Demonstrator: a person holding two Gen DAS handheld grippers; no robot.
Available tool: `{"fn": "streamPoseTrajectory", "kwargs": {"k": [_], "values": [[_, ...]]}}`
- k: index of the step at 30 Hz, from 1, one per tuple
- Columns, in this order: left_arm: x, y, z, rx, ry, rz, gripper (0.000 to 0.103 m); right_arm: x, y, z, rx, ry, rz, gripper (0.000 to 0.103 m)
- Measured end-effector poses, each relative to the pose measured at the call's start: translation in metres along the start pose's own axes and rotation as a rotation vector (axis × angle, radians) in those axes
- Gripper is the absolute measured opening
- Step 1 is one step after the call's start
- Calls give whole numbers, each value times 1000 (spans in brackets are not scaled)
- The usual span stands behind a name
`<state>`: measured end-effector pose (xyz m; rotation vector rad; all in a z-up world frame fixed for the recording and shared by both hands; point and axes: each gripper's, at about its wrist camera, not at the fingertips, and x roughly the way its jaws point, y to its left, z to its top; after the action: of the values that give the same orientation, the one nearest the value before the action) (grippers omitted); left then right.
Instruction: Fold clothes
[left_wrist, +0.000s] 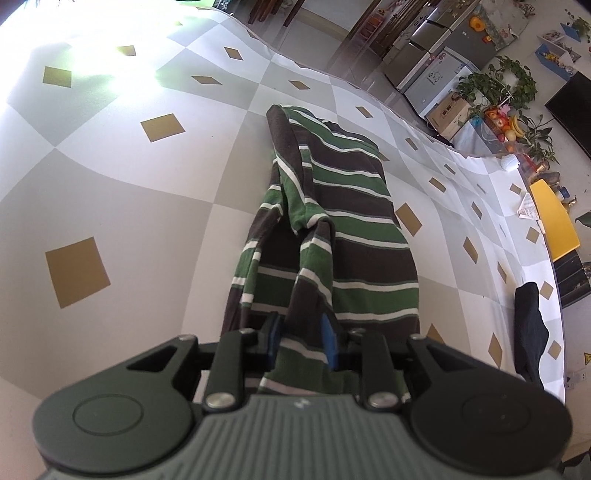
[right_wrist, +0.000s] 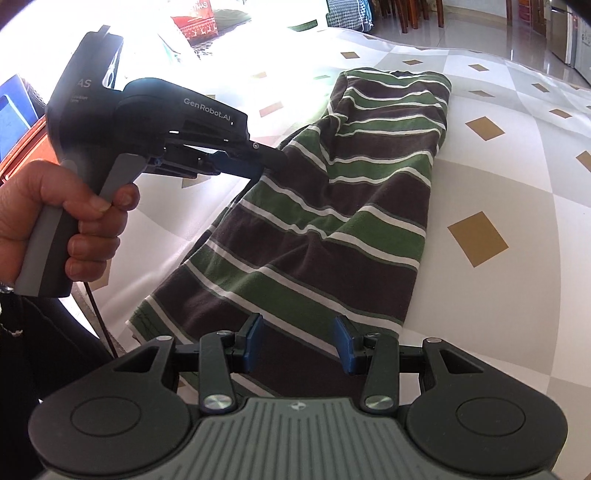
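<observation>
While my left hand (right_wrist: 62, 221) squeezes its handle, my left gripper (left_wrist: 301, 343) pinches a bunched fold of the striped shirt (left_wrist: 332, 229), blue pads (left_wrist: 328, 341) pressing the cloth on both sides. That green, brown and white shirt lies stretched along the checked table cover (right_wrist: 517, 206), partly folded over itself. Further right, my right gripper (right_wrist: 300, 345) hovers above the shirt's near hem, jaws apart, gripping nothing.
</observation>
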<state>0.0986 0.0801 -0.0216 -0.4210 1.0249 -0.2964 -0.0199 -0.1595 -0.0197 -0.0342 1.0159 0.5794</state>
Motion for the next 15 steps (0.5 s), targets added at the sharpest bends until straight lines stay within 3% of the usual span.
{"fn": "streamPoseTrajectory", "kwargs": {"k": [6,11,15], "values": [[12,-2,6,49,51,-4,25,2,0,-1,-1,9,6,41],[11,12,11,-17,59,-62,45,6,0,0,-4,17,7,41],[16,16,15,-20,75,-85,47,8,1,0,-2,22,10,41]]}}
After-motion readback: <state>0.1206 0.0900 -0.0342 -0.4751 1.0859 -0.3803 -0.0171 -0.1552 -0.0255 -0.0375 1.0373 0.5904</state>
